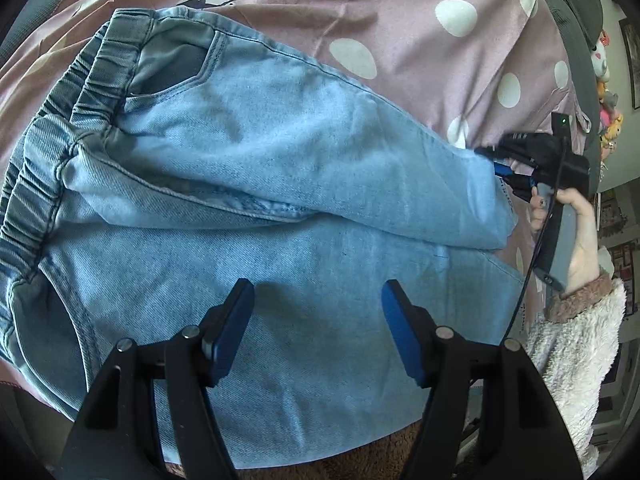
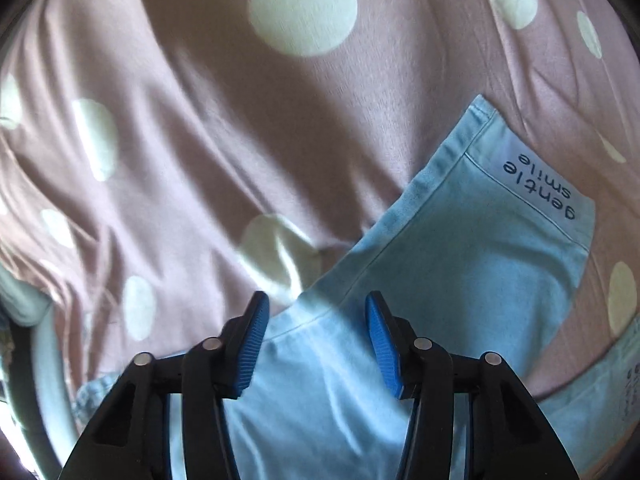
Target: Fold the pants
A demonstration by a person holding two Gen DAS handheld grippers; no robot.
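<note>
Close under the left wrist camera, left gripper (image 1: 318,300) hovering with blue pads well apart, nothing between them, over the near leg of the pants (image 1: 240,184). Beyond that, light blue denim spread flat on the pink dotted bedspread (image 1: 400,12), elastic waistband (image 1: 36,184) at the left, far leg lying slanted across the near one. Farther right, right gripper (image 1: 500,162) at the hem end, held by a hand (image 1: 576,232) in a fleecy sleeve (image 1: 576,344). Seen from the right wrist, jaws of that right gripper (image 2: 316,312) parted too, denim lying between the pads but not pinched, as far as can be judged. Probably the legs-together stage, the lengthwise fold not squared. Next move likely to call for a firm pinch on the hem and a level carry toward the waistband. Shown only by the right view: the printed hem label (image 2: 548,184) reading "gentle smile". Shown only by the left view: waistband, pocket (image 1: 172,68), the whole lie of the garment.
</note>
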